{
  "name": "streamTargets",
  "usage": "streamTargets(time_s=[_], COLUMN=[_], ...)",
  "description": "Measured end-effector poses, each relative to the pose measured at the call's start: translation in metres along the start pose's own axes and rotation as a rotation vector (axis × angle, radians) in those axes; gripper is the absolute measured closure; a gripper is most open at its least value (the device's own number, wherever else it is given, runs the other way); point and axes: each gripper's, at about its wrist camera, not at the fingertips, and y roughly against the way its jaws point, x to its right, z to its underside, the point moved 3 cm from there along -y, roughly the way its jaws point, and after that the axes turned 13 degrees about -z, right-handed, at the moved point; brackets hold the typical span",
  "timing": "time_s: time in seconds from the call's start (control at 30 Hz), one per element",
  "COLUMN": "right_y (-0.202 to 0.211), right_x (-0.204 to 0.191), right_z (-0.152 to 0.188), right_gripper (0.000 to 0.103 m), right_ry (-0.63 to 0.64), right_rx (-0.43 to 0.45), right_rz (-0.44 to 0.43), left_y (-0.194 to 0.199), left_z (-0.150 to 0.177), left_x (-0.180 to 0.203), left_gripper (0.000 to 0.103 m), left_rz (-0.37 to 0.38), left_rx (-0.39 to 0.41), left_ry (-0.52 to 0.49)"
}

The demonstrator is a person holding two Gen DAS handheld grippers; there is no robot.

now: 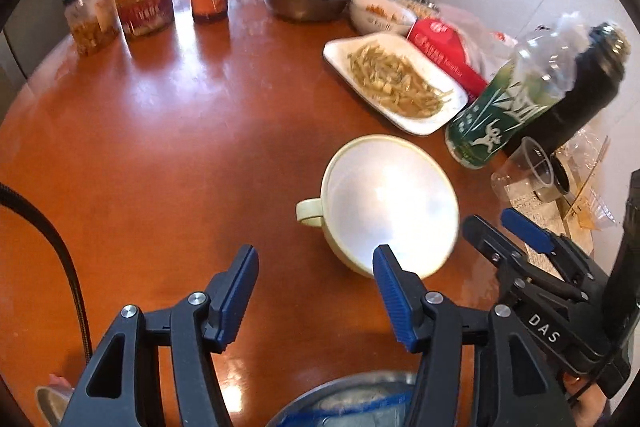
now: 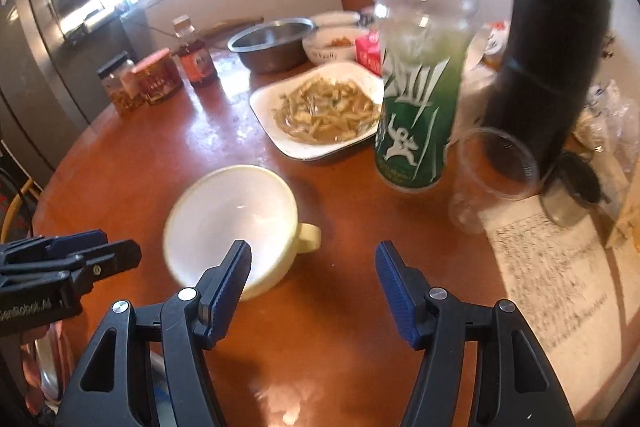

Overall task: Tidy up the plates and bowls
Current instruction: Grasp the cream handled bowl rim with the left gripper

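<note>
- Glossy reddish-brown round table [image 1: 168, 131] carries jars, bottles, food dishes and one empty cream bowl [image 1: 390, 203] with a side handle [image 1: 309, 211].
- Left gripper [image 1: 316, 291]: fingers spread, nothing between them; the bowl sits just beyond and beside its right fingertip.
- Right gripper [image 2: 314, 283]: fingers spread, nothing between them; the bowl [image 2: 230, 223] lies just past its left fingertip, handle [image 2: 308, 237] turned toward the gap.
- Handling judgement: the bowl looks rigid, light and smooth-glazed (likely slippery and chip-prone); pinch the rim wall or the handle, not the curved belly.
- White plate of food [image 2: 320, 111] stands farther ahead of both fingertips, beside a green bottle [image 2: 416, 119]; keep it level if lifted.
</note>
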Motion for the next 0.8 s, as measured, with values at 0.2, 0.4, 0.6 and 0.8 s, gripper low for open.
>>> streamTargets(time_s=[0.2, 0.4, 0.6, 0.8], right_y=[-0.027, -0.038, -0.045, -0.042], right_x=[0.014, 0.02, 0.014, 0.001], right_z=[-0.001, -0.002, -0.003, -0.005], right_gripper=[0.037, 0.037, 0.058, 0.073], right_ry=[-0.06, -0.073, -0.055, -0.013], right_rx=[-0.034, -0.035, -0.04, -0.031], right_rz=[-0.023, -0.05, -0.075, -0.075], left_y=[-0.026, -0.039, -0.048, -0.051], left_z=[-0.003, -0.008, -0.009, -0.006], left_x=[0.002, 0.001, 0.002, 0.011], left_gripper=[0.044, 0.044, 0.046, 0.077], left_rz=[0.018, 0.032, 0.057, 0.11], left_rx=[-0.054, -0.078, -0.104, -0.136], left_ry=[0.017, 0.03, 0.042, 0.026])
